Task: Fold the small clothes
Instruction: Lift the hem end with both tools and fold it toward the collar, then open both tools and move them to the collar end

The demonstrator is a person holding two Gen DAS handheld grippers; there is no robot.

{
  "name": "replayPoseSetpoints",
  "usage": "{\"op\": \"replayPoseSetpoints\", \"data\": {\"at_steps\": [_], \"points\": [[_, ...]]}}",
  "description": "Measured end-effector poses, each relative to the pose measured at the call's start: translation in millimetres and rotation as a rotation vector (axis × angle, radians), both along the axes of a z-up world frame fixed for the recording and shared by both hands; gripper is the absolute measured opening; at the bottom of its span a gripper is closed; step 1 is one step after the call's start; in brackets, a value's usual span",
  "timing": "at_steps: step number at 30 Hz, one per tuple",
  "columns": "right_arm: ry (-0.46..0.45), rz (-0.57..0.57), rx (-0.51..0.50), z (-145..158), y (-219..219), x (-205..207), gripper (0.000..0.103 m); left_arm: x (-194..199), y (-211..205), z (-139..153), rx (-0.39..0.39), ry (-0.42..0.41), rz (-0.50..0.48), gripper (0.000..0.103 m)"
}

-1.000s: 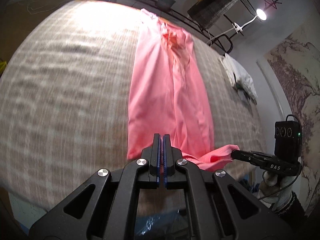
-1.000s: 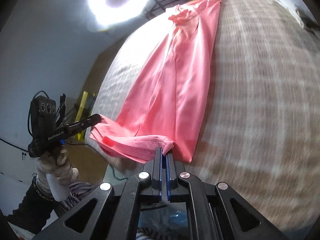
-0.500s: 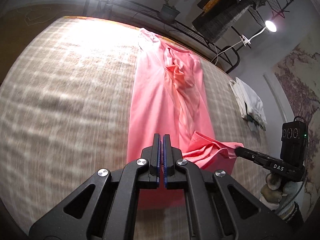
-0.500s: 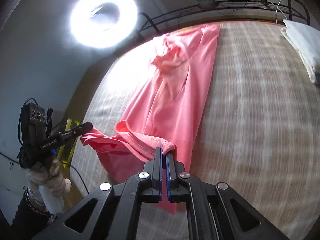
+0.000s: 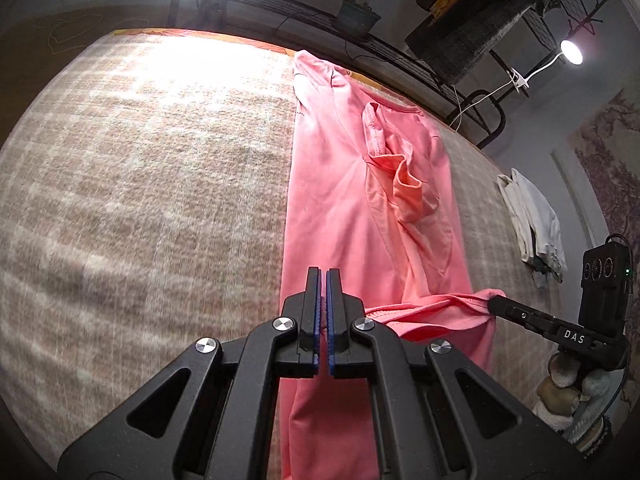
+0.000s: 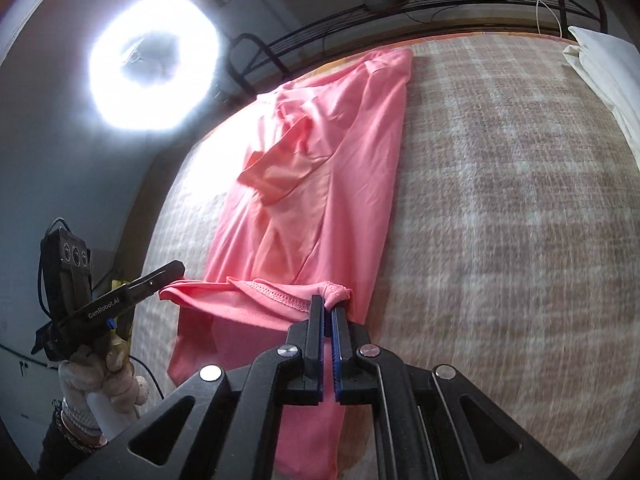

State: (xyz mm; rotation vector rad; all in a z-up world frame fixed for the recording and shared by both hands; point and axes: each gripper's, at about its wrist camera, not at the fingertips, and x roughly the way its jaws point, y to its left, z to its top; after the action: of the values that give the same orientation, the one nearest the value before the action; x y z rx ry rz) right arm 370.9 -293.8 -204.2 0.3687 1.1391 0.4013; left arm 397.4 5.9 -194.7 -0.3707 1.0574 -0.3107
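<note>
A long pink garment (image 5: 344, 208) lies lengthwise on a beige checked bed cover (image 5: 140, 200), with a crumpled sleeve near its far end. Its near hem (image 6: 272, 292) is lifted and stretched between both grippers, above the lower part of the garment (image 6: 340, 184). My left gripper (image 5: 324, 274) is shut on the hem's left corner, which shows in the right wrist view at the left gripper's tip (image 6: 178, 270). My right gripper (image 6: 329, 302) is shut on the bunched right corner; in the left wrist view its tip (image 5: 494, 304) pinches the cloth.
Folded white clothes (image 5: 536, 224) lie at the bed's right side (image 6: 600, 64). A metal rail with a potted plant (image 5: 356, 16) runs along the far edge. A ring light (image 6: 152, 64) glares at far left. Gloved hands (image 6: 100, 376) hold the grippers.
Both grippers have carried the hem forward over the garment toward its far end. More of the near part now lies below and behind the fingers.
</note>
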Motion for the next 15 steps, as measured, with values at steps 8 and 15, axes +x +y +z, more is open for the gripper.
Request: {"op": "replayPoseSetpoints", "data": {"at_steps": [8, 15], "points": [[-0.013, -0.020, -0.049, -6, -3, 17, 0.032, 14, -2, -4, 0.003, 0.012, -0.008, 0.018], [-0.139, 0.082, -0.006, 28, -10, -5, 0.024, -2, 20, 22, 0.018, -0.092, 0.006, 0.030]]}}
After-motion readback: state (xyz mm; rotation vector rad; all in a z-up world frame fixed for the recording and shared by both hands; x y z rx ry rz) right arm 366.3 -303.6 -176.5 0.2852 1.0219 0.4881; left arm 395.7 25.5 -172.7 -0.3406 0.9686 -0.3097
